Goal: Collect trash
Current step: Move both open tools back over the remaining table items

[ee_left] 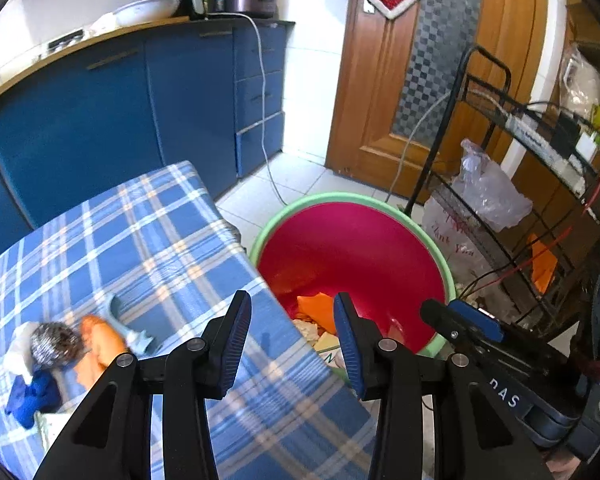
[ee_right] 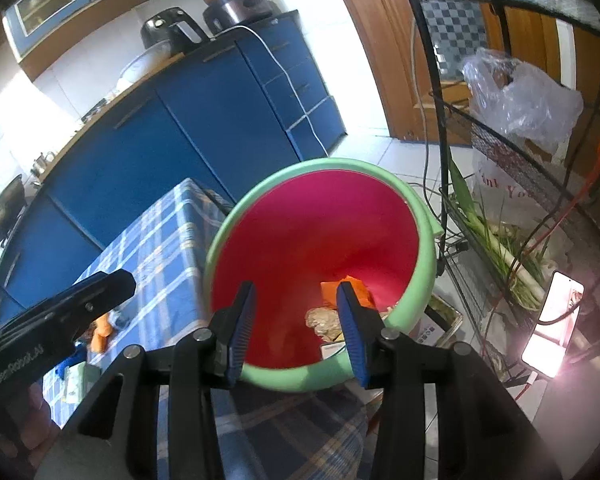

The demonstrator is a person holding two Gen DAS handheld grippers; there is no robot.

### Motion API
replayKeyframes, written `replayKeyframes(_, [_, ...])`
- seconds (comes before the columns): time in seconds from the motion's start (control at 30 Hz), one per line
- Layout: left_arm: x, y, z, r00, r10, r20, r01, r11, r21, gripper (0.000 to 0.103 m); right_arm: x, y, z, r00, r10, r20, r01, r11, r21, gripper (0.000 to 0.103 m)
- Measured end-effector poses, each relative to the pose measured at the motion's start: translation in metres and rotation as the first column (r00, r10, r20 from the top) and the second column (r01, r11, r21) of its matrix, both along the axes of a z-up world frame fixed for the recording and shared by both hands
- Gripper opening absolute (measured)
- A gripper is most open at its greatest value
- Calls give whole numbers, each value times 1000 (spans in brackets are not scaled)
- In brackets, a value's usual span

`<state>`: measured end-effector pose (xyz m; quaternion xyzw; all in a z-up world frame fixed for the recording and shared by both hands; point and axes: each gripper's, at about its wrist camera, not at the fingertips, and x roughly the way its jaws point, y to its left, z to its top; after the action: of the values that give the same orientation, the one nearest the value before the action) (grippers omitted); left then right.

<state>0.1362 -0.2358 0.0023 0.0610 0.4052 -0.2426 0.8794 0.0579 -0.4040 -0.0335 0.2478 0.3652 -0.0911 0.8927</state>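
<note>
Parted, empty right tongs above green bin of trash

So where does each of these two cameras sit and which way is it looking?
Left wrist: sits on the left claw, angled down at the checked tablecloth and bin; right claw shows at right.
Right wrist: sits on the right claw, angled down into the bin; left claw shows at left.
Shared: bin, tablecloth, blue cabinets.

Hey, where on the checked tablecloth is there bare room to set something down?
The checked tablecloth is bare from its far corner by the blue cabinets down to the edge beside the bin. It is crowded at the near left, around the steel scourer and orange scraps.
</note>
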Motion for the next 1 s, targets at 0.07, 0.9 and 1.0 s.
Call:
replayKeyframes(0.07, [-7, 11, 6, 1000, 13, 9, -13, 1000, -8, 44, -6, 8, 6, 1000, 3, 8, -3, 1000, -11, 46])
replayKeyframes(0.9, [-44, 193, 6, 931, 365, 9, -365, 931, -13, 48, -13, 135, 39, 973, 227, 38, -223, 971, -83, 55])
replayKeyframes(1.0, [-44, 208, -3, 920, 392, -1, -392, 920, -5, 53, -10, 144, 32, 969, 247, 16, -245, 966, -79, 55])
